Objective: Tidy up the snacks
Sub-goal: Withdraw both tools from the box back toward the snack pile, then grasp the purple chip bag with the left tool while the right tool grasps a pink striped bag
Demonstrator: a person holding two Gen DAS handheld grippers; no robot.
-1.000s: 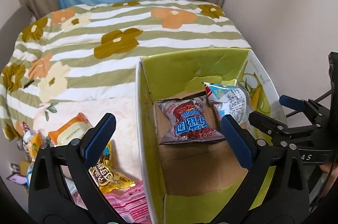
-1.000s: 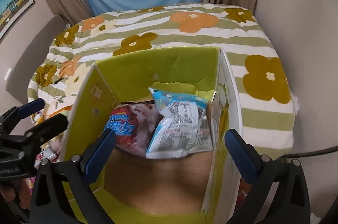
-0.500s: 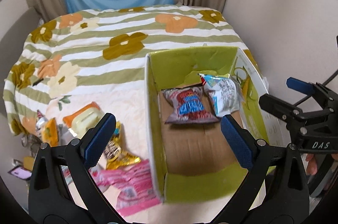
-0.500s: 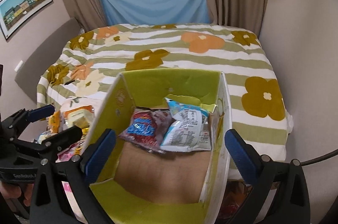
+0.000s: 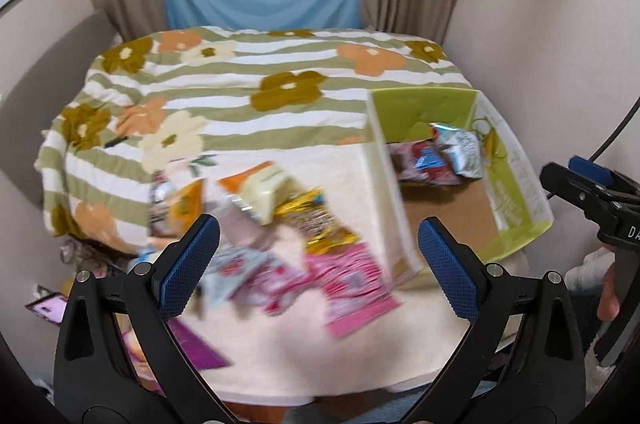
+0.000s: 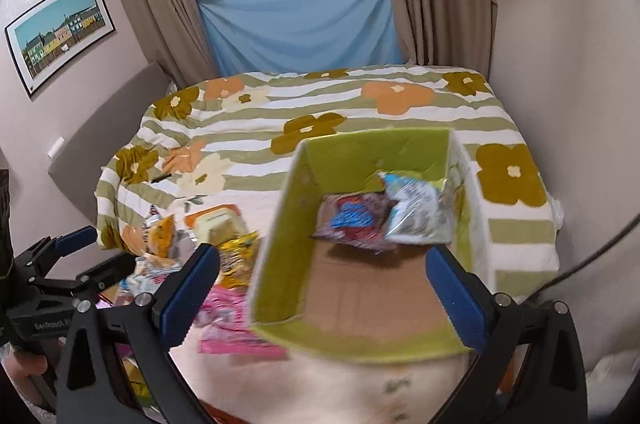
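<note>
A green cardboard box (image 5: 516,184) (image 6: 280,232) stands open on the bed at the right. Inside it lie a red and blue snack bag (image 5: 424,164) (image 6: 352,220) and a silver and blue bag (image 5: 460,152) (image 6: 416,208). A blurred heap of loose snack packets (image 5: 280,224) (image 6: 216,244) lies left of the box, with a pink packet (image 5: 352,284) (image 6: 236,320) nearest. My left gripper (image 5: 318,268) is open and empty above the heap. My right gripper (image 6: 322,292) is open and empty, high over the box's near end.
The bed carries a green-striped flowered cover (image 5: 248,92) (image 6: 360,100). A wall (image 5: 560,24) runs close along the right of the box. A window with blue cloth (image 6: 296,24) and curtains is behind. Purple and pink items (image 5: 48,306) lie low at the left.
Both grippers have pulled back and risen from the box, so more of the bed and room shows. The left gripper has swung left over the snack heap. Both stay open and empty.
</note>
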